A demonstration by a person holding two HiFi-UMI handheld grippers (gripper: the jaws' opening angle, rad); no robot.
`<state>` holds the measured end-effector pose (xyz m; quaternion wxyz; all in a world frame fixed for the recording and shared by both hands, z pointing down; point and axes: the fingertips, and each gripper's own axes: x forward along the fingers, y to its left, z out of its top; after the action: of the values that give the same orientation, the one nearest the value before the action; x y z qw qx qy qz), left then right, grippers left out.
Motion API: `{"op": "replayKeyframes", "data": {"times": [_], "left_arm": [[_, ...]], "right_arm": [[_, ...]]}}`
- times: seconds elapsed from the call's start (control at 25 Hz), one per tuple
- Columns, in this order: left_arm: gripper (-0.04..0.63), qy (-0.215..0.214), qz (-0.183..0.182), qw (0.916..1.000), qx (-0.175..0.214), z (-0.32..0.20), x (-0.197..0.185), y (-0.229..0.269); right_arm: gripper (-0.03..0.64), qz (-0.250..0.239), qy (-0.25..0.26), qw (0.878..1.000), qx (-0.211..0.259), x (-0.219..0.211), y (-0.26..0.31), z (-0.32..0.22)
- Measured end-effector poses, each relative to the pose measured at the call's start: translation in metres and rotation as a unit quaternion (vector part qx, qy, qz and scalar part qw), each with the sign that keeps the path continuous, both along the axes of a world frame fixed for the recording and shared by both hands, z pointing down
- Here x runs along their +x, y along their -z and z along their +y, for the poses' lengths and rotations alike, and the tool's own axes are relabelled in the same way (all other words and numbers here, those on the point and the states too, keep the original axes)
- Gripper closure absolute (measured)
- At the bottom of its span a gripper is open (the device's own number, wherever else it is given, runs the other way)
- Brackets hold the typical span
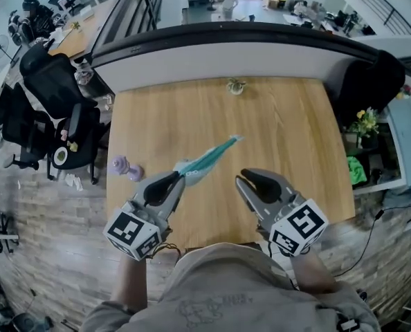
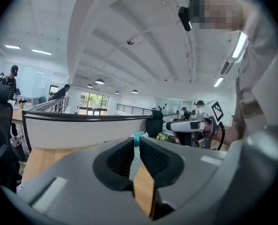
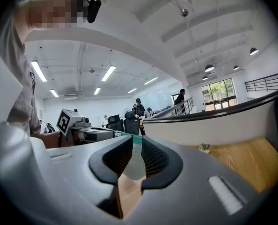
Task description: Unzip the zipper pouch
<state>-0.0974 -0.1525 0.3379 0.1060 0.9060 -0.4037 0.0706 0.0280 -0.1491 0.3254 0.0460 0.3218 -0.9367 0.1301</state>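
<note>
A teal zipper pouch [image 1: 209, 159] hangs above the wooden table [image 1: 288, 123], slanting up and to the right from my left gripper [image 1: 180, 177]. That gripper is shut on the pouch's lower left end. In the left gripper view a thin strip of the pouch [image 2: 138, 137] sits pinched between the dark pads of the left gripper [image 2: 135, 146]. My right gripper [image 1: 241, 180] hovers just right of the pouch without touching it. In the right gripper view the right gripper [image 3: 137, 146] has its jaws a little apart with nothing between them, and the teal pouch [image 3: 135, 136] shows beyond the gap.
A small purple object [image 1: 124, 168] lies near the table's left edge. A little ornament [image 1: 235, 86] stands at the far edge against a curved white partition [image 1: 212, 54]. Black office chairs [image 1: 60, 102] crowd the left side. A shelf with plants [image 1: 364, 123] is on the right.
</note>
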Motion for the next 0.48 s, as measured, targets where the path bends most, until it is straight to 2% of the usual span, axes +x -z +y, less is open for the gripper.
{"op": "replayKeyframes", "data": {"times": [0.24, 0.48], "left_arm": [[0.557, -0.011, 0.002, 0.9999, 0.008, 0.002, 0.011, 0.009], [0.557, -0.035, 0.004, 0.9991, 0.026, 0.005, 0.030, 0.020]], "right_arm": [[0.549, -0.005, 0.055, 0.998, 0.011, -0.032, 0.011, 0.002], [0.548, -0.001, 0.083, 0.997, 0.009, -0.047, 0.012, 0.006]]}}
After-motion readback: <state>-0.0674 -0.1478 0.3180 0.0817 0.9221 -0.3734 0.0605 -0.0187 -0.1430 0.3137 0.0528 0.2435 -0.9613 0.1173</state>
